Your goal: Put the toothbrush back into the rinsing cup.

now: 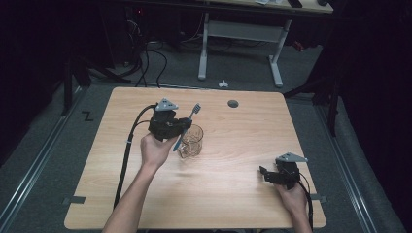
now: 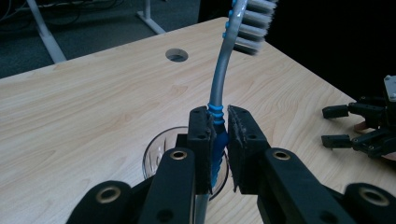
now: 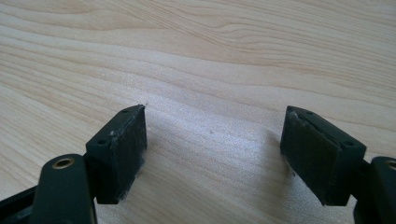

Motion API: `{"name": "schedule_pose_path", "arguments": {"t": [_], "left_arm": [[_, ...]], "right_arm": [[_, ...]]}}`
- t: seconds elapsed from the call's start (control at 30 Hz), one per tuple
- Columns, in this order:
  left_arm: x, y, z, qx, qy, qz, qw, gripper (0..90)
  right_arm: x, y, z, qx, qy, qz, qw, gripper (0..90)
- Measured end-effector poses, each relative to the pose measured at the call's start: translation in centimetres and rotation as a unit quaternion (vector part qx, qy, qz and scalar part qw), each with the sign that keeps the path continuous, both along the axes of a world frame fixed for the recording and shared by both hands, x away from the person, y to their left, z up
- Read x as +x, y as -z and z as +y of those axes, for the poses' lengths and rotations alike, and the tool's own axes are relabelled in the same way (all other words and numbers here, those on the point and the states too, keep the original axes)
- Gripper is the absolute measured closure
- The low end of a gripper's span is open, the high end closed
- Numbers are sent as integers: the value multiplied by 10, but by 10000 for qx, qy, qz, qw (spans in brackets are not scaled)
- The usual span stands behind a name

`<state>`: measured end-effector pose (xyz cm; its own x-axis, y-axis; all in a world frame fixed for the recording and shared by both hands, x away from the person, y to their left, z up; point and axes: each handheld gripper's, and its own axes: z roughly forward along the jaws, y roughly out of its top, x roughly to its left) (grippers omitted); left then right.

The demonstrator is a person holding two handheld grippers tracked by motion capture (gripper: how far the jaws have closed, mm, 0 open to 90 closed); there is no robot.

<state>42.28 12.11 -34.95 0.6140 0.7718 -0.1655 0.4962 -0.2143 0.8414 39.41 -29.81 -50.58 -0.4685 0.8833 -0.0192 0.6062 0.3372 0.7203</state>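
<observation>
Toothbrush point(image 2: 219, 88) sits clamped by its blue-ribbed neck in your left gripper point(image 2: 219, 140), bristle head up and tilted away, handle running down over the glass cup point(image 1: 191, 141); whether its tip is inside the cup is hard to tell from above. The cup stands mid-table point(image 1: 233, 194). Your right gripper point(image 3: 212, 154) rests low near the right edge, jaws wide apart over bare wood.

The high view looks forward and down on the whole counter point(image 1: 233, 194) from above the person's side. The left gripper view faces close across the counter's round hole point(image 2: 177, 55), shared with the high view. The right gripper view looks closely down at bare counter wood.
</observation>
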Motion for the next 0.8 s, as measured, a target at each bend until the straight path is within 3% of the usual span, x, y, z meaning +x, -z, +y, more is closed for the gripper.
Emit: {"name": "schedule_pose_path", "arguments": {"t": [0.33,0.8], "left_arm": [[9,2,-5,-161,-5,-55,9999,800],[13,8,-8,-219,-8,-113,9997,799]], "right_arm": [[0,0,0,0,0,2,10000,229],[0,0,0,2,2,3,10000,229]]}}
